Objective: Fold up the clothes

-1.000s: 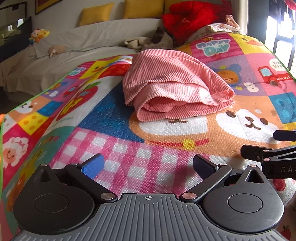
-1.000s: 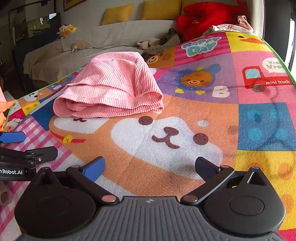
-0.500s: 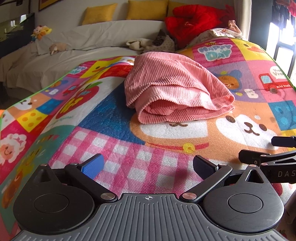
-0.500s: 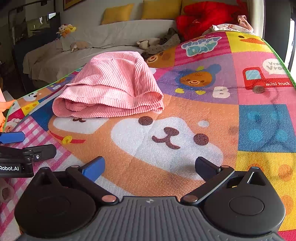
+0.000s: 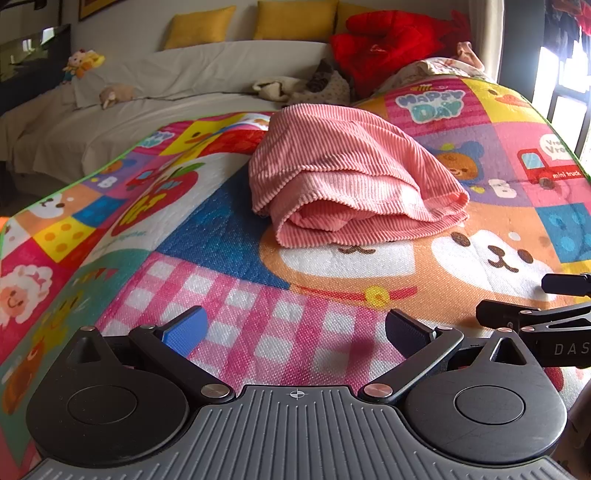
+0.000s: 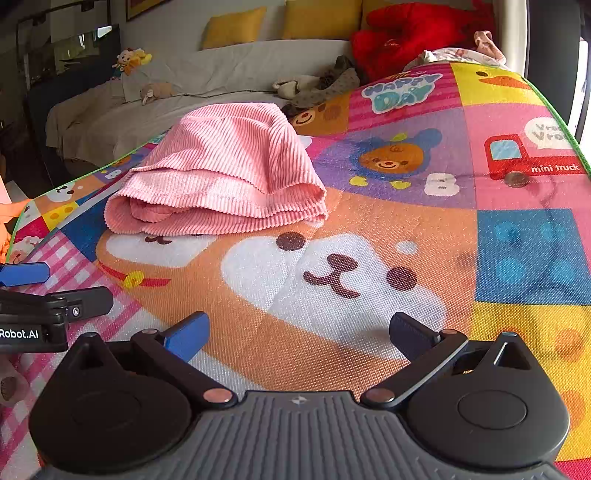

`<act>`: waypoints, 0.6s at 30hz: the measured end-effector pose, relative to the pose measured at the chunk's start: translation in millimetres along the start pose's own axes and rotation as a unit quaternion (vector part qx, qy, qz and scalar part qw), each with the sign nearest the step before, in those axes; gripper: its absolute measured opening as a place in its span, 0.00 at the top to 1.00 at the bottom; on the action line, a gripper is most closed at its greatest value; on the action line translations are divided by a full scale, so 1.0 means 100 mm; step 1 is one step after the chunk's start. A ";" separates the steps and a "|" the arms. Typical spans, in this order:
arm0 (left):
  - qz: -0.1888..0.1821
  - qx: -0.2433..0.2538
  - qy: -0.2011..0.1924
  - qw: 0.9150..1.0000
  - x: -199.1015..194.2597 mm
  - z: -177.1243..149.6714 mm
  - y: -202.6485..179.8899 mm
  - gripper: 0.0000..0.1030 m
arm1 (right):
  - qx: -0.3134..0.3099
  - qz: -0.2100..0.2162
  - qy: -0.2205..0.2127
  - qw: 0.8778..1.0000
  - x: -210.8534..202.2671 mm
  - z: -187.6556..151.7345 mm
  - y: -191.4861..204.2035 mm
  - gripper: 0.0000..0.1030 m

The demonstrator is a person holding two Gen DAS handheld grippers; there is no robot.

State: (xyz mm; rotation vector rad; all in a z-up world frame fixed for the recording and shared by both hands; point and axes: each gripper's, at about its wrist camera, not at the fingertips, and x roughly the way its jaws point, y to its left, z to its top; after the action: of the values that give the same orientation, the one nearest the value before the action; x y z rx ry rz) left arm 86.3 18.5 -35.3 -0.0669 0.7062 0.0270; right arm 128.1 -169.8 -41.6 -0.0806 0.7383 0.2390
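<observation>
On the mat [image 5: 229,295] the pink garment [image 5: 347,184] lies folded (loosely), both grippers [image 5: 293,328] [image 6: 295,330] wide and empty, so little seems left.

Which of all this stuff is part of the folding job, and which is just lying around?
For the job:
- pink ribbed garment, folded on the play mat
- left tongs, open
- right tongs, open

Lying about:
- yellow cushions
- red plush
- small stuffed toys
- clothes heap
</observation>
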 end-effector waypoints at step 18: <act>-0.002 -0.003 -0.001 1.000 0.00 0.01 0.01 0.00 | 0.000 0.001 0.000 1.000 0.00 0.00 -0.01 0.00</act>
State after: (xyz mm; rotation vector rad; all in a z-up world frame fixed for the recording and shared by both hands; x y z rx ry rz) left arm 86.8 19.3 -35.0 -0.0729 0.7049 0.0259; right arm 128.5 -170.4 -41.6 -0.0804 0.7377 0.2401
